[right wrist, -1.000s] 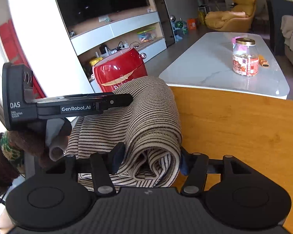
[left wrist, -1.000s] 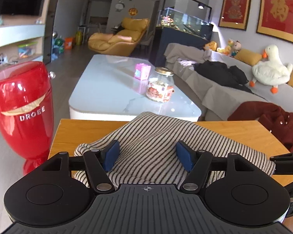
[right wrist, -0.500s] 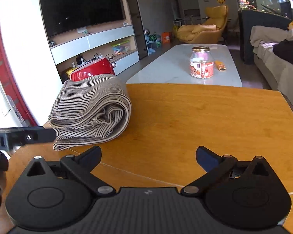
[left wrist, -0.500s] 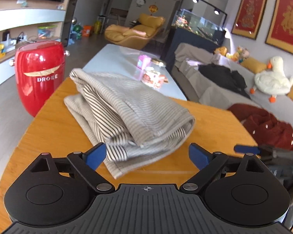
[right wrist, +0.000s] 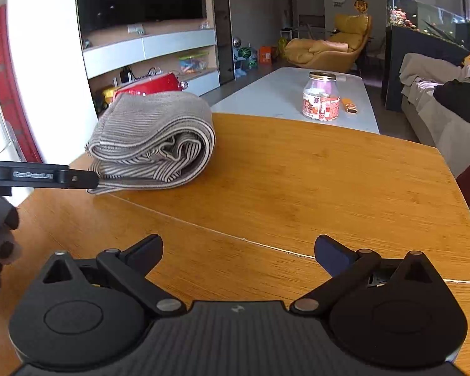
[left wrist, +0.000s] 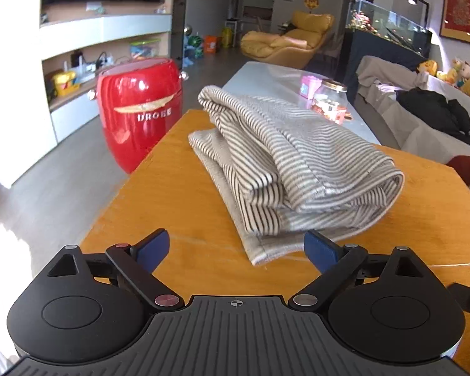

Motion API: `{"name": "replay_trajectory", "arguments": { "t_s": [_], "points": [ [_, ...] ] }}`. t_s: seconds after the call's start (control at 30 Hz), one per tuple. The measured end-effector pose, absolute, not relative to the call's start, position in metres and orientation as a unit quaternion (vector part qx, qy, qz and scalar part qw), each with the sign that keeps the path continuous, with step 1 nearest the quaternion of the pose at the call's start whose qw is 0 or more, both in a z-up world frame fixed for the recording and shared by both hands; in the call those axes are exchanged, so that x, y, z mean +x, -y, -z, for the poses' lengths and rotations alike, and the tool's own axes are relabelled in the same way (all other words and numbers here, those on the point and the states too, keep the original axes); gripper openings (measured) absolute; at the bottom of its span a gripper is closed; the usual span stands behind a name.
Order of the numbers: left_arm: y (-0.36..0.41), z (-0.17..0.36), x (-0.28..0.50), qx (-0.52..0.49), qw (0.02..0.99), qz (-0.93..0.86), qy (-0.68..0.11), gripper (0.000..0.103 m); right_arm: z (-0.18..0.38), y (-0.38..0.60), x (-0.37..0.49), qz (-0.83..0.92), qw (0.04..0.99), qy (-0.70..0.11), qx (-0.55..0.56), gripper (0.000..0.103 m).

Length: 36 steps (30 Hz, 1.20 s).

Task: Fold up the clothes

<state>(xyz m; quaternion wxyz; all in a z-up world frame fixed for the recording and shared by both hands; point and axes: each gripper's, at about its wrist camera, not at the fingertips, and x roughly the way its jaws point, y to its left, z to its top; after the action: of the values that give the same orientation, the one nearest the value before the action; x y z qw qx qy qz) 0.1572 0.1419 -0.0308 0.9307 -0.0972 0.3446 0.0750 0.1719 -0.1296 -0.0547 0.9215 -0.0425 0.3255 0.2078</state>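
One striped garment (left wrist: 294, 169) lies folded into a thick bundle on the wooden tabletop (left wrist: 178, 194), toward its far left corner as the right wrist view shows it (right wrist: 153, 144); its layers are doubled over one another, the rounded fold facing the right gripper and the loose hems toward the left one. Two grippers are in view, each with two blue-padded fingers; the left gripper (left wrist: 236, 249) has its fingers spread wide and opening a little more, the near hem of the garment lying just beyond them with nothing pinched; the right gripper (right wrist: 238, 249) has its fingers spread fully over bare wood, well apart from the bundle and holding nothing. From the right wrist view one finger of the left gripper (right wrist: 40, 175) reaches in from the left edge, its tip just beside the garment's lower hem. Beyond the tabletop stand one red barrel-shaped stool (left wrist: 139, 109) on the floor and one white coffee table (right wrist: 285, 94) carrying one glass jar (right wrist: 321, 100); one yellow armchair (right wrist: 326, 47) sits farther back.
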Motion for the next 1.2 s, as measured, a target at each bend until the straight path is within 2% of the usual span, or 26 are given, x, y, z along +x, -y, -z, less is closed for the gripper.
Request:
{"name": "replay_trajectory", "arguments": {
  "t_s": [0.1, 0.33, 1.2],
  "points": [
    [-0.122, 0.038, 0.136, -0.1, 0.923, -0.094, -0.359, 0.103, 0.061, 0.125, 0.186, -0.194, 0.911, -0.362, -0.047, 0.103],
    [-0.074, 0.044, 0.113, -0.053, 0.922, -0.142, -0.357, 0.103, 0.063, 0.118, 0.2, -0.194, 0.909, -0.362, -0.073, 0.103],
    [-0.071, 0.045, 0.12, -0.057, 0.921, -0.155, -0.352, 0.103, 0.065, 0.12, 0.202, -0.207, 0.909, -0.353, -0.075, 0.103]
  ]
}}
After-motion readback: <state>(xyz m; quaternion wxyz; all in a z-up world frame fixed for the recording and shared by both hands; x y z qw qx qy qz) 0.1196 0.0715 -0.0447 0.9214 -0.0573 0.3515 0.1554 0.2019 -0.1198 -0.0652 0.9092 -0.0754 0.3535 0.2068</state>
